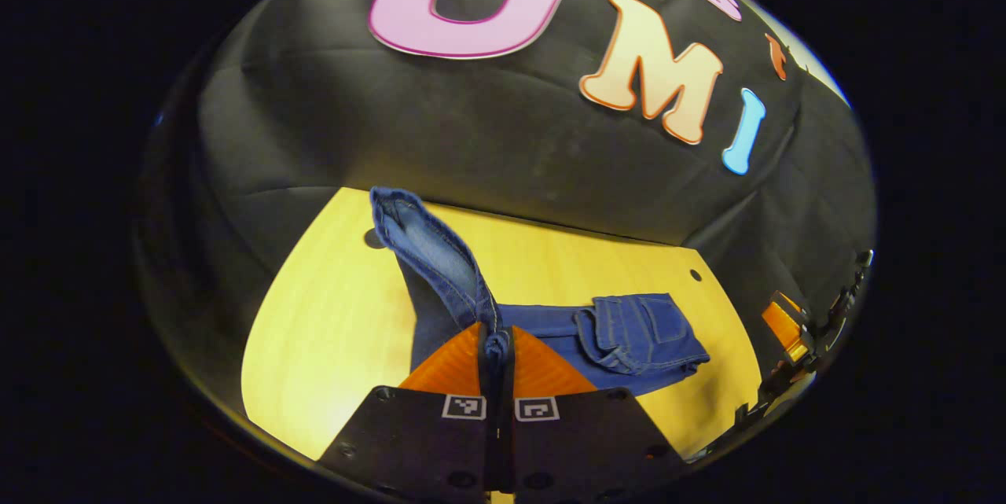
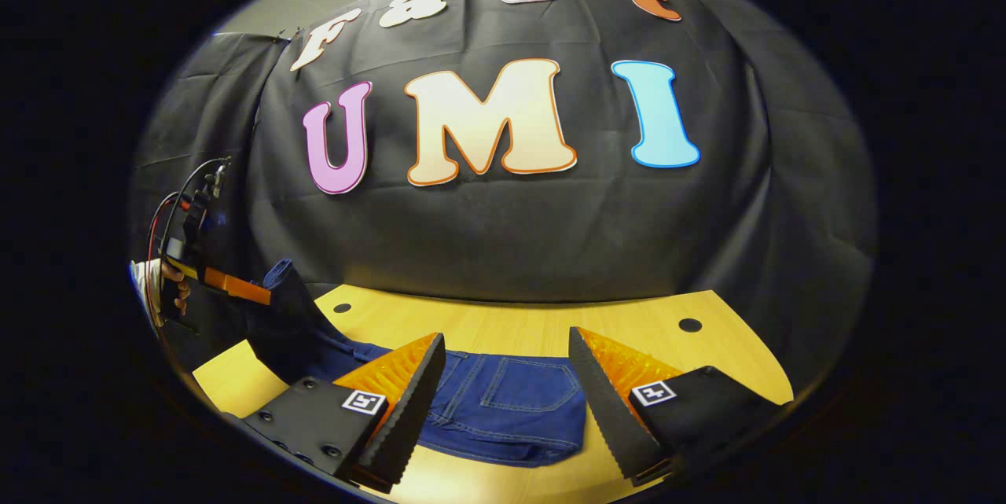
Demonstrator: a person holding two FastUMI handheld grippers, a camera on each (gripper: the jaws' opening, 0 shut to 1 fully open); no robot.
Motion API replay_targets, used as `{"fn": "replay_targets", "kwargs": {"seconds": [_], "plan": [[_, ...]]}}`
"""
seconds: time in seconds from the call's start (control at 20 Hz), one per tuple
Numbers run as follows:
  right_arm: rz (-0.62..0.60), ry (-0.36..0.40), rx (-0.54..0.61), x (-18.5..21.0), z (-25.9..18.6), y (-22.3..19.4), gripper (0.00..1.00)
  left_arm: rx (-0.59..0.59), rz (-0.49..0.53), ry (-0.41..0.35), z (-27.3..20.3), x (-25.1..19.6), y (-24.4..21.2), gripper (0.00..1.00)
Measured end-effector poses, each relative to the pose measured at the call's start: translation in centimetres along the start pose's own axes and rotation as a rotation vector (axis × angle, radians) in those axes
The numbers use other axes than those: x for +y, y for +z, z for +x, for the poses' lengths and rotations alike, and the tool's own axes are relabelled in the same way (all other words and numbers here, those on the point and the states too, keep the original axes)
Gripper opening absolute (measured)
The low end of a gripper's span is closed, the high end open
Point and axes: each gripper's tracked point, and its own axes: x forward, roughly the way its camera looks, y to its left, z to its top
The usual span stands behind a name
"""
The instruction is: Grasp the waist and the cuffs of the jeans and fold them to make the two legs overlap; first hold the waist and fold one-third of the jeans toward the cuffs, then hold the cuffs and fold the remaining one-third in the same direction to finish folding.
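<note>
The left tool (image 1: 496, 347) pinches the cuff end of the jeans (image 1: 629, 335), lifting that leg clear of the worktop (image 1: 330, 315), apparently to carry it over the folded waist section. The right tool (image 2: 507, 378) hovers with fingers spread, holding nothing, above the waist and back pocket lying flat. Beyond, black cloth (image 2: 503, 237) walls the booth.

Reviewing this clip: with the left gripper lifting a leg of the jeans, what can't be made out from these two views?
- Left gripper view: the left gripper covers the jeans just behind its fingers, so the second leg's position is unclear.
- Right gripper view: the right gripper covers both sides of the waist; the table front is cut off by the edge.
- The cuffs' alignment cannot be told.
</note>
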Motion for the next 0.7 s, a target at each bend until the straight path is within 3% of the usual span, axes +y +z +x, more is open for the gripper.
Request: {"fn": "replay_targets", "kwargs": {"seconds": [0.5,0.7], "plan": [[-0.013,-0.073,-0.010,-8.8,-3.7,1.2,0.98,0.005,0.084,-0.186,6.9,-16.0,0.0,0.00],[-0.021,-0.111,0.025,-12.3,-4.9,0.0,0.98,0.048,0.110,-0.208,10.8,-20.4,-2.2,0.00]]}}
